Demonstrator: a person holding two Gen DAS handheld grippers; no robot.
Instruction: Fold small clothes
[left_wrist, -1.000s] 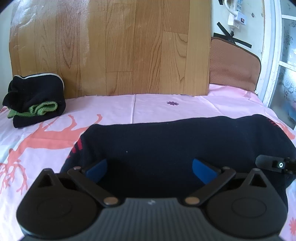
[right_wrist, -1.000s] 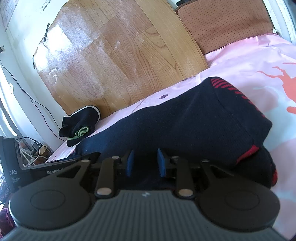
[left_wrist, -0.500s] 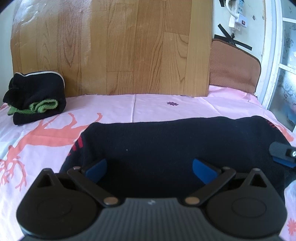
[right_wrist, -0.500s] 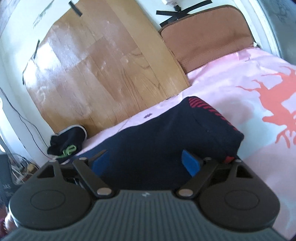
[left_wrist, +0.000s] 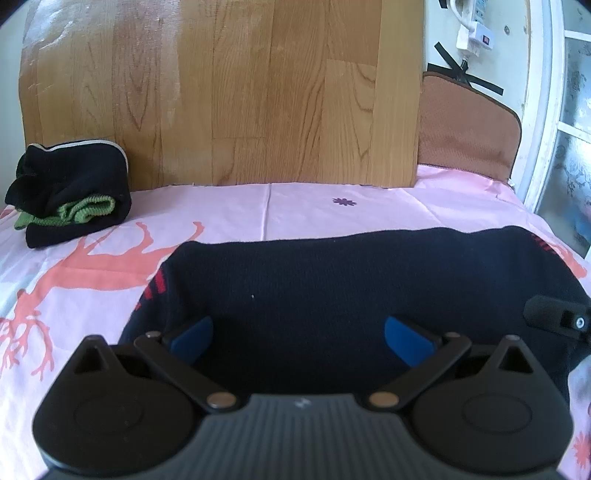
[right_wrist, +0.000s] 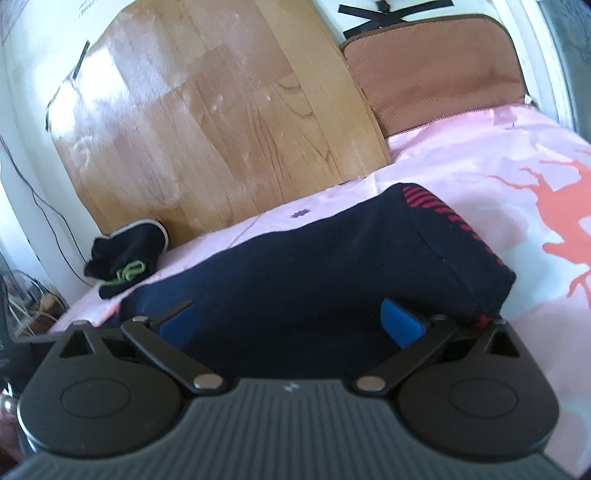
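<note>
Pink bedsheet w/ coral antler print (left_wrist: 92, 266) is backed by a wood-grain board (left_wrist: 221, 92). Dark navy knitted garment w/ red stripe trim (left_wrist: 332, 280) lies flat across the sheet, just ahead of both tools; a bundle of folded black clothes w/ green trim (left_wrist: 70, 192) sits well apart by the board. Left gripper (left_wrist: 297, 334) is spread wide, blue pads apart, nothing pinched. Right gripper (right_wrist: 291, 325) jaws have just been opening; cloth lies between them but isn't pressed. Judged step: release after a fold, then re-grip. Near edge should be pinched at both corners, lifted evenly, and carried over w/o dragging, so the layers stay aligned.
</note>
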